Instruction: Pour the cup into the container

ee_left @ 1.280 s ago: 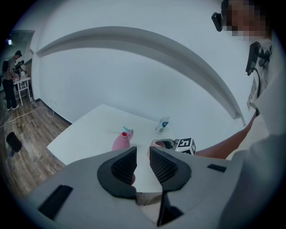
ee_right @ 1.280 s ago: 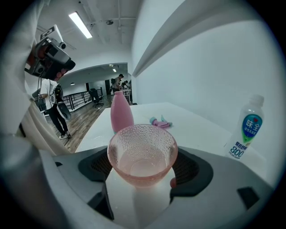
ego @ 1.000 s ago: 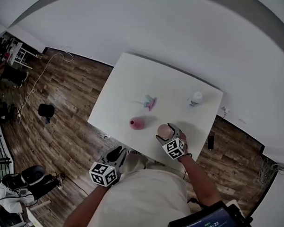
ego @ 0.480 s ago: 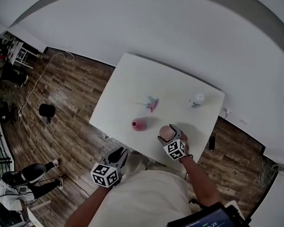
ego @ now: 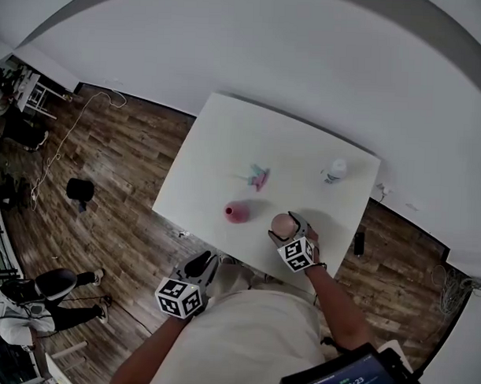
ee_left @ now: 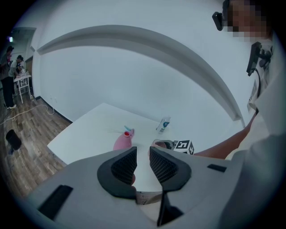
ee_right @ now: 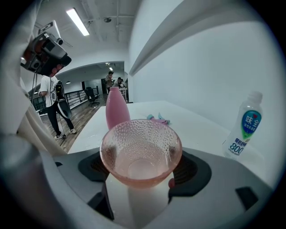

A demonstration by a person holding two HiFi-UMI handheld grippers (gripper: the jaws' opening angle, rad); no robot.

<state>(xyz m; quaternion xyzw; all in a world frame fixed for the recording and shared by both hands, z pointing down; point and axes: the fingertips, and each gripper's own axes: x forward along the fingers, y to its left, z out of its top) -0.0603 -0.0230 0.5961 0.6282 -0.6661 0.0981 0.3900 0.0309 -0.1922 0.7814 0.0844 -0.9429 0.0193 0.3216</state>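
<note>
- Right gripper (ee_right: 142, 168) clamps the cup (ee_right: 140, 150), upright, just right of the pink container (ego: 237, 212).
- Left gripper (ee_left: 143, 163), nearer the person than the container: jaws slightly apart, empty.

It looks like a large open lab or workroom, with wood-plank floor (ego: 107, 183), plain white walls (ego: 308, 64), a white table (ego: 226, 139), ceiling strip lights (ee_right: 79, 21), a loose cable (ego: 65, 138) and other people (ee_right: 52, 107) standing about.

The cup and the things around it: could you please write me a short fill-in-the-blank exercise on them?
1. The right tool is shut on the cup, which stands ____.
2. The container on the table is ____ in colour.
3. The left tool, its jaws slightly apart, holds ____.
Missing words: upright; pink; nothing.
</note>
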